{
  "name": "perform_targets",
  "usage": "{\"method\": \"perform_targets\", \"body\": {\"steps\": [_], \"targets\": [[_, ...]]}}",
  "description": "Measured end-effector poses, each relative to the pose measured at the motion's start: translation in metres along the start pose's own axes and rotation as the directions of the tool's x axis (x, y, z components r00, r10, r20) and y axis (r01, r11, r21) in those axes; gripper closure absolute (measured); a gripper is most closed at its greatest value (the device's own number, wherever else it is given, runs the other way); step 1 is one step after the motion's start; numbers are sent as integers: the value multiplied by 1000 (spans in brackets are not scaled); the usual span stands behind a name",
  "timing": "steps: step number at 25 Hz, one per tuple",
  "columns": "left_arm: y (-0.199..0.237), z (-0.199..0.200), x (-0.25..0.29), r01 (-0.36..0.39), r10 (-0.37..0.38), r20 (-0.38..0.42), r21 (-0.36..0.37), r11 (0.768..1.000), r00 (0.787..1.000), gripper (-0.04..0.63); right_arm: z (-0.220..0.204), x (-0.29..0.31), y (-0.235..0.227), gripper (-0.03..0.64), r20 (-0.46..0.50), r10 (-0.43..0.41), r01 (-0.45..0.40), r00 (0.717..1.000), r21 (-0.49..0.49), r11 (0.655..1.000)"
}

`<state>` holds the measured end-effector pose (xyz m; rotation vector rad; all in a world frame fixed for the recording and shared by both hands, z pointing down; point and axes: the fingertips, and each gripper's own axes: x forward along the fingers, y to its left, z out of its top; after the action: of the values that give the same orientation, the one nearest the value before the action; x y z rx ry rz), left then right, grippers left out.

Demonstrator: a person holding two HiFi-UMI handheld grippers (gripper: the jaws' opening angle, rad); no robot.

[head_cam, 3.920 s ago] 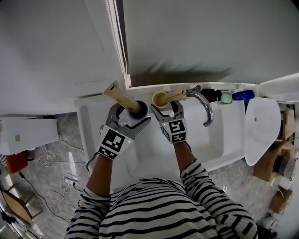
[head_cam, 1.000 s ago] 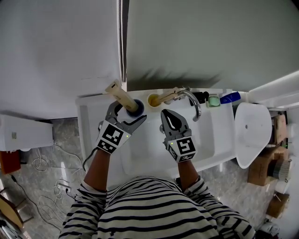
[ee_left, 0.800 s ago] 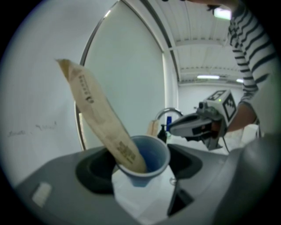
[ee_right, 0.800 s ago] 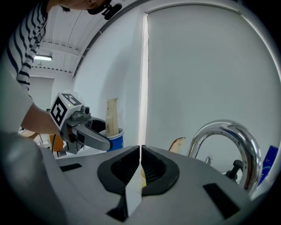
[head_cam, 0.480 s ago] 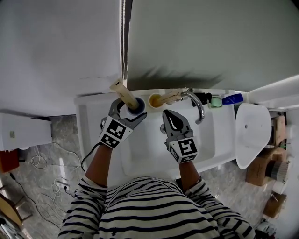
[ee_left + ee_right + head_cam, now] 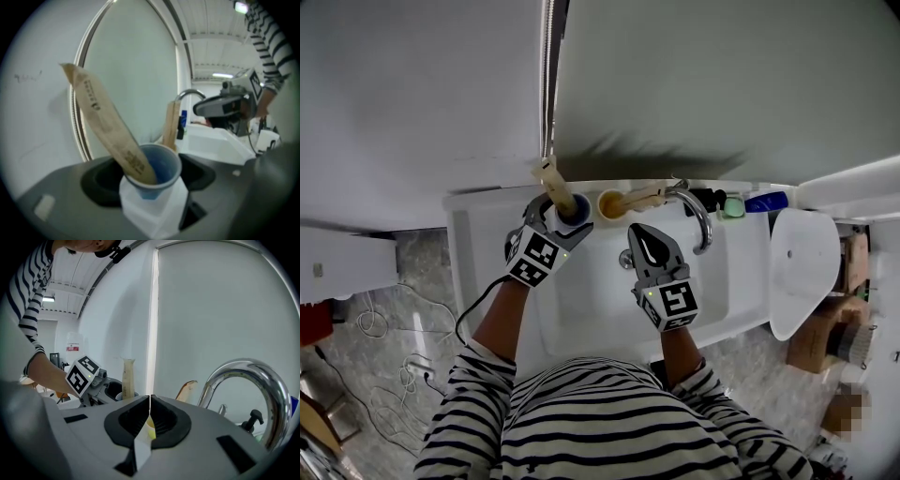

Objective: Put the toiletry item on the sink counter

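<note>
A blue cup (image 6: 575, 210) stands at the back left of the white sink (image 6: 741, 281), with a tan paper-wrapped stick (image 6: 553, 185) leaning out of it. My left gripper (image 6: 563, 223) is shut on this cup. In the left gripper view the blue cup (image 6: 158, 167) sits between the jaws of the left gripper (image 6: 151, 187), and the wrapped stick (image 6: 105, 123) slants up to the left. A yellow cup (image 6: 610, 203) with a second wrapped stick (image 6: 643, 197) stands beside it. My right gripper (image 6: 637, 228) hovers shut and empty over the basin. In the right gripper view the right gripper (image 6: 149, 401) points at the yellow cup (image 6: 150, 428).
A chrome faucet (image 6: 701, 217) curves over the basin, right of the yellow cup. Behind it lie a black item (image 6: 710, 197), a green item (image 6: 731, 203) and a blue bottle (image 6: 766, 198). A white toilet lid (image 6: 802, 258) stands to the right, and cables (image 6: 375, 328) lie on the floor at left.
My left gripper has shifted with the blue cup a little toward the back wall, and the stick now stands more upright. The right gripper has hardly moved.
</note>
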<state>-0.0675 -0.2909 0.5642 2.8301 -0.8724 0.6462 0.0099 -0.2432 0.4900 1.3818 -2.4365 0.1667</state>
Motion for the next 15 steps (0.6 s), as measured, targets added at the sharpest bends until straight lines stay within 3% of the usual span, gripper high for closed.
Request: {"method": "perform_targets", "body": {"steps": [15], "targets": [[1, -24, 22, 36, -35, -11, 38, 999, 999, 225, -8, 5, 1, 603, -27, 9, -10, 1000, -11, 1000]]}}
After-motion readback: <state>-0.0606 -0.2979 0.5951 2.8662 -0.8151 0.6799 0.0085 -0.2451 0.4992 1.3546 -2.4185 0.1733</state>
